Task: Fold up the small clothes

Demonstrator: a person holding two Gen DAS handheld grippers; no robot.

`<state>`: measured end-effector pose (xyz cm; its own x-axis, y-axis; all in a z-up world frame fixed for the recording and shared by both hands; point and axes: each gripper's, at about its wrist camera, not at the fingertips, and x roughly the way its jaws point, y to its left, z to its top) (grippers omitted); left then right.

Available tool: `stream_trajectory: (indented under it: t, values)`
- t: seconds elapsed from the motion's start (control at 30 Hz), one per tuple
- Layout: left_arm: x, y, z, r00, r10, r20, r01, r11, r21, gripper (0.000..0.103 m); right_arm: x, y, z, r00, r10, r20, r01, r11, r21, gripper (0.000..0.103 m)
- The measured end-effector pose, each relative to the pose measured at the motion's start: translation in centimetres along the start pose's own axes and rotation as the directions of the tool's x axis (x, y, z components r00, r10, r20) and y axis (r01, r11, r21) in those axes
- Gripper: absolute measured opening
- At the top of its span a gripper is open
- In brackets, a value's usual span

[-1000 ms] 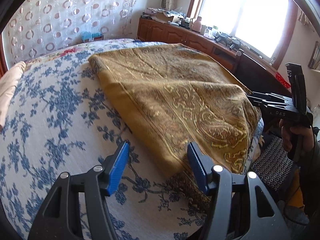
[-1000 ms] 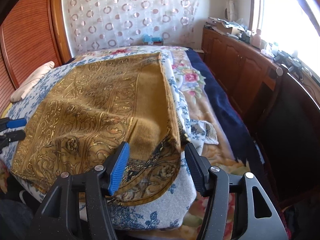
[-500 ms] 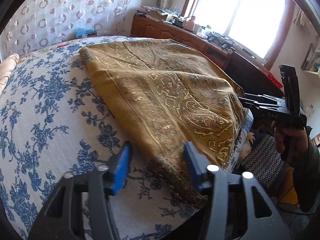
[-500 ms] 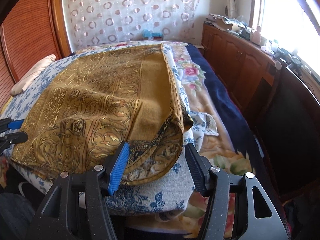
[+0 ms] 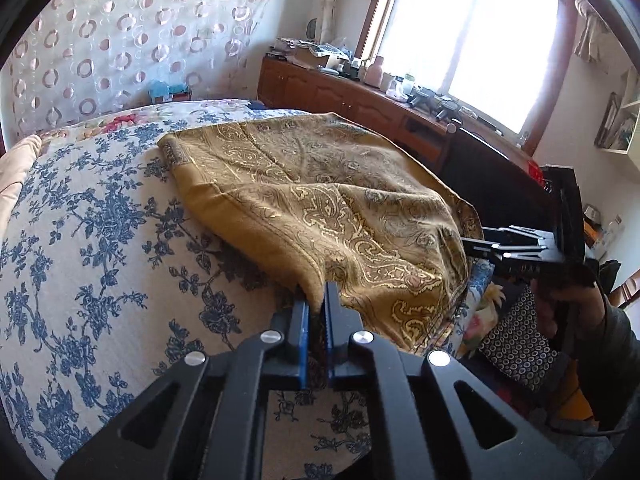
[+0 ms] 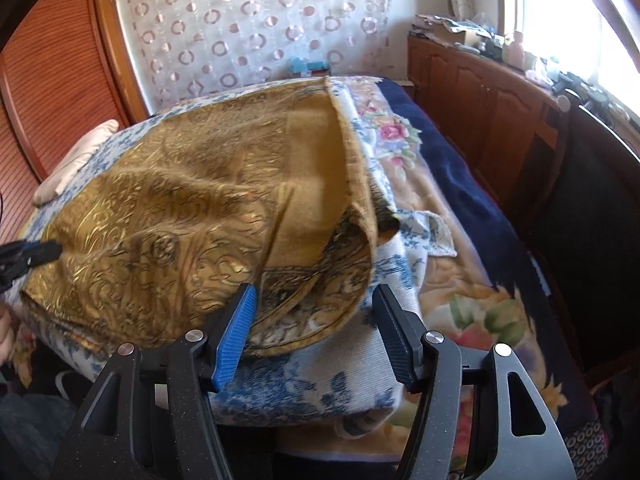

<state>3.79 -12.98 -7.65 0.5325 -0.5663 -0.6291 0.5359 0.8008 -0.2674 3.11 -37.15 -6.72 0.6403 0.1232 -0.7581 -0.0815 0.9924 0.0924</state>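
**Shawl pinched at one corner, the other corner waiting**

Shawl [image 5: 320,208] lies doubled over on the bed [image 5: 92,240], its near edge hanging just past the bed's front edge and its far fold running back toward the curtain [image 5: 132,40]. My left gripper [image 5: 317,312] is pressed together on the shawl's near-left corner, cloth bunched between the blue pads [image 5: 304,336]. My right gripper [image 6: 316,320] is spread wide, one pad touching the shawl's near-right corner, where the upper layer curls back and shows the patterned layer beneath; nothing is pinched there.

I judge the shawl soft, light and limp: it drapes and wrinkles over the bed and will sag wherever I leave it unsupported. The woven face looks matte, so slipping seems unlikely, but a shallow bite could catch only one layer. For the right side, I'd take hold at the corner on the shawl's front edge, gathering both layers deep between the pads before lifting.
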Motion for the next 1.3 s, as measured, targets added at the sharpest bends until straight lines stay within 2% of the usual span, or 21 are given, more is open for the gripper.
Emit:
stream_trajectory:
  t: [0.1,0.2,0.3,0.33,0.37,0.43,0.6,0.83,1.0,1.3]
  values:
    - [0.0,0.2,0.4,1.0,-0.013,0.019,0.013,1.0,-0.009,0.003,0.3,0.9,0.0,1.0,0.013,0.011,-0.012,0.999,-0.03,0.062]
    - [-0.2,0.2,0.8,0.999,-0.018,0.041,0.019,1.0,-0.015,0.003,0.7,1.4,0.3,0.999,0.032,0.019,-0.032,0.999,-0.043,0.048]
    - [-0.4,0.0,1.3,0.998,-0.018,0.066,0.019,1.0,-0.017,0.003,0.8,1.6,0.5,0.998,0.056,0.018,-0.055,0.997,-0.058,0.027]
    - [-0.6,-0.1,1.6,0.997,-0.018,0.075,0.02,1.0,-0.017,0.003,0.6,1.5,0.7,0.997,0.065,0.031,-0.063,0.997,-0.052,0.014]
    - [-0.7,-0.1,1.8,0.996,-0.018,0.083,0.019,1.0,-0.016,0.003,0.2,1.2,0.8,0.995,0.076,0.061,-0.074,0.996,-0.039,0.01]
    - [-1.2,0.0,2.4,0.995,-0.019,0.102,0.022,1.0,-0.02,0.003,-0.9,0.8,1.2,0.986,0.119,0.119,-0.118,0.993,-0.011,0.008]
    - [-2.1,0.8,4.8,0.988,-0.036,0.152,0.044,0.998,-0.048,0.003,-2.9,0.8,3.1,0.971,0.136,0.197,-0.134,0.991,-0.023,0.007]
    - [-1.8,3.5,8.6,0.982,-0.004,0.19,0.02,0.996,-0.082,0.003,-4.1,1.8,9.3,0.95,0.14,0.28,-0.133,0.99,-0.046,0.006]
    - [-0.6,5.2,9.5,0.984,0.01,0.177,0.009,0.994,-0.108,0.003,-2.5,2.5,12.3,0.949,0.126,0.29,-0.108,0.991,-0.079,0.006]
    - [2.8,8.1,12.7,0.988,0.041,0.146,-0.021,0.991,-0.132,0.003,2.8,3.4,16.5,0.964,0.105,0.245,-0.072,0.988,-0.139,0.006]
